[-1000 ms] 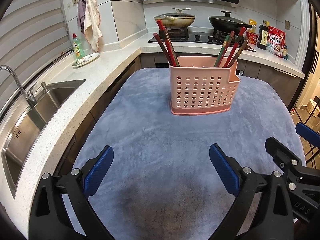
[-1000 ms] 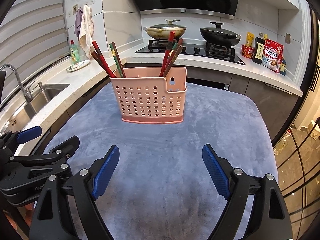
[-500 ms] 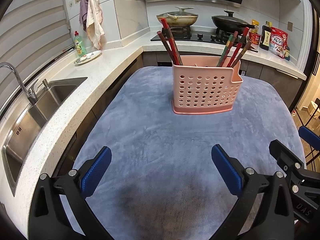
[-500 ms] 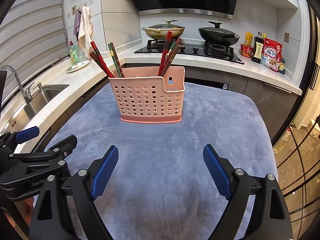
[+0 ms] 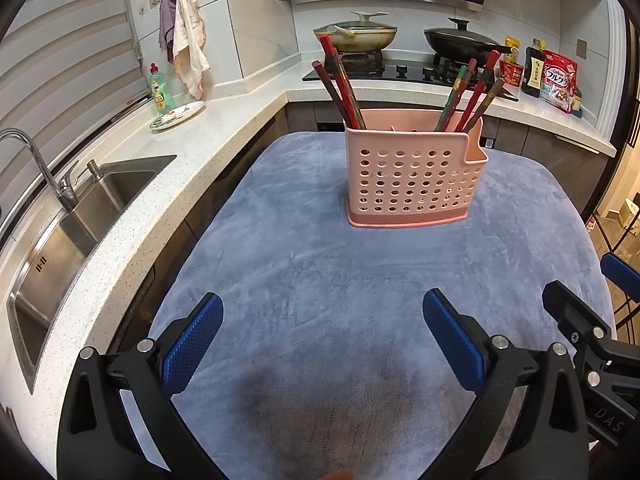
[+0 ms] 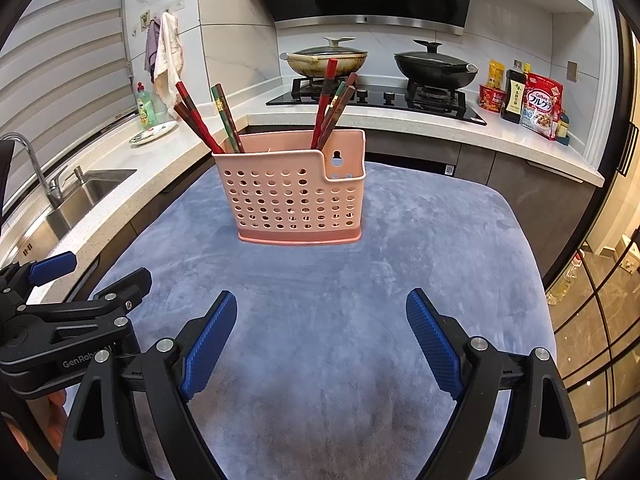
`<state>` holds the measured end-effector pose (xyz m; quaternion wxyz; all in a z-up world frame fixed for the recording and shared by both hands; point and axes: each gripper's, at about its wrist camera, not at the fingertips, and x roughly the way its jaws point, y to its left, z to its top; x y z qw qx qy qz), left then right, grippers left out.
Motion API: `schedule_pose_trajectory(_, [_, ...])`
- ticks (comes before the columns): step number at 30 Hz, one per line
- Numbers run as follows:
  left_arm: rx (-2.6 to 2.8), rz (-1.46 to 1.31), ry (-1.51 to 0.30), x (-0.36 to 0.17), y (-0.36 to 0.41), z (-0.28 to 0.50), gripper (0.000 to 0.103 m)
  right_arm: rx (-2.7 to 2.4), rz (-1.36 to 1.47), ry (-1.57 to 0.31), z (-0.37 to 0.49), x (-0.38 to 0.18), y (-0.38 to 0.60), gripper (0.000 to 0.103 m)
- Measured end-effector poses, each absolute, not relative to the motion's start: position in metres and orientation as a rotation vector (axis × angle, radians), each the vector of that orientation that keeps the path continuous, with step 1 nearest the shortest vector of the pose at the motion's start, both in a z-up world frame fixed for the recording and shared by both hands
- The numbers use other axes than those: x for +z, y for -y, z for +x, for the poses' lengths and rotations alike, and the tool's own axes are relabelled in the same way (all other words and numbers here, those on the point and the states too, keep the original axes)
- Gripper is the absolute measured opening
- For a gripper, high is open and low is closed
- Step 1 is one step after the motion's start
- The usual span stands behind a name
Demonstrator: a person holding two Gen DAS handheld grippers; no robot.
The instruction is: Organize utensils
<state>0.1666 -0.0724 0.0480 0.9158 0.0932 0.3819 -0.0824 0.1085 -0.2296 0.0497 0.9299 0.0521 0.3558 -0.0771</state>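
Note:
A pink perforated utensil basket [image 5: 414, 176] stands upright on the blue-grey cloth [image 5: 320, 280]; it also shows in the right wrist view [image 6: 296, 196]. Several red, brown and green chopsticks lean in it, a left bunch [image 5: 340, 84] and a right bunch [image 5: 472, 92]. In the right wrist view the bunches stand left [image 6: 204, 120] and right [image 6: 332, 104]. My left gripper [image 5: 322, 336] is open and empty, low over the cloth, well short of the basket. My right gripper [image 6: 320, 338] is open and empty beside it, also short of the basket.
A steel sink [image 5: 80, 216] and tap [image 5: 44, 168] lie left in the white counter. Dish soap [image 5: 161, 90] and a plate [image 5: 176, 115] stand behind. Two pans [image 5: 356, 36] sit on the hob, food packets [image 5: 558, 80] at right. The cloth's edge drops off at right.
Both grippers have eased back and slightly up, so the basket looks a little farther. Both stay open and empty. Basket and chopsticks have not moved.

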Motion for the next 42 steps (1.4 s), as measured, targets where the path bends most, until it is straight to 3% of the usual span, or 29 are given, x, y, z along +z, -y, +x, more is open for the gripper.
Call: schedule_pose_trajectory(42, [-0.156,0.176,-0.783,0.0510,0.0751,0.1643,0.096,-0.161,0.112,-0.729,0.1075,0.0485,0.2338,0.083])
